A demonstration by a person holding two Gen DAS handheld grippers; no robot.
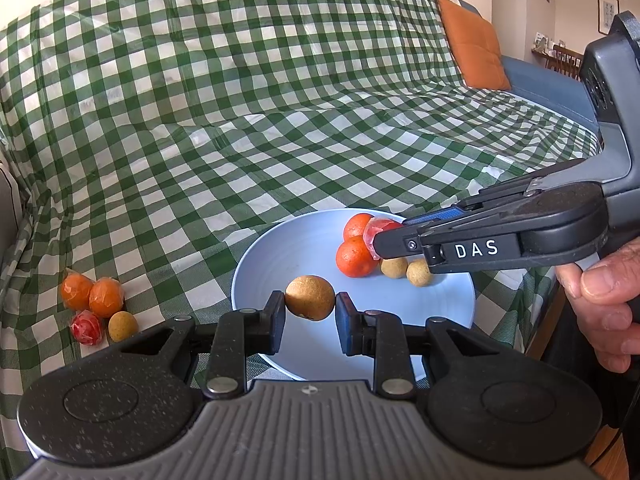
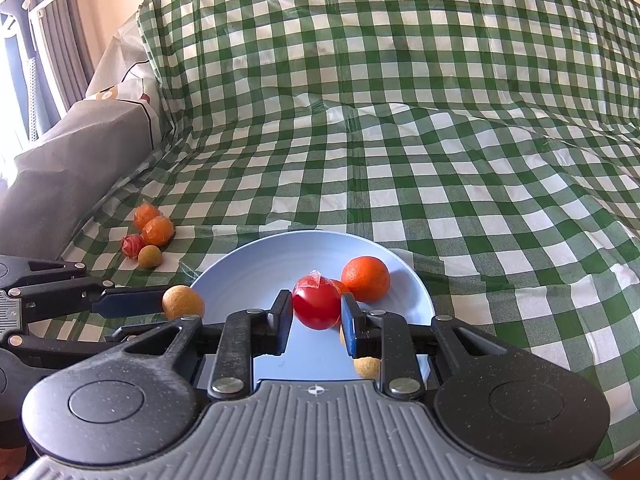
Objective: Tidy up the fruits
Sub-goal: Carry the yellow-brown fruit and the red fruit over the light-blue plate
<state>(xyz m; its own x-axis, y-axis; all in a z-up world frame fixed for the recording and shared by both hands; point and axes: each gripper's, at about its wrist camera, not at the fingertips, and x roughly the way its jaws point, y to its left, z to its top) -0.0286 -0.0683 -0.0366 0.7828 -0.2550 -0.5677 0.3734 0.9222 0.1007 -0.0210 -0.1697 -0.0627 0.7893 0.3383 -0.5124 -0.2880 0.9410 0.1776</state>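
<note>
Left gripper (image 1: 310,308) clamped on tan fruit (image 1: 310,297) over blue plate (image 1: 280,256); right gripper (image 2: 317,312) pinching wrapped red fruit (image 2: 316,306). I judge both light, film slippery; grip mid-girth.

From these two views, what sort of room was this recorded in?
Probably a home living room: a sofa draped in a green checked cloth, an orange cushion on it, and framed pictures on the wall.
</note>
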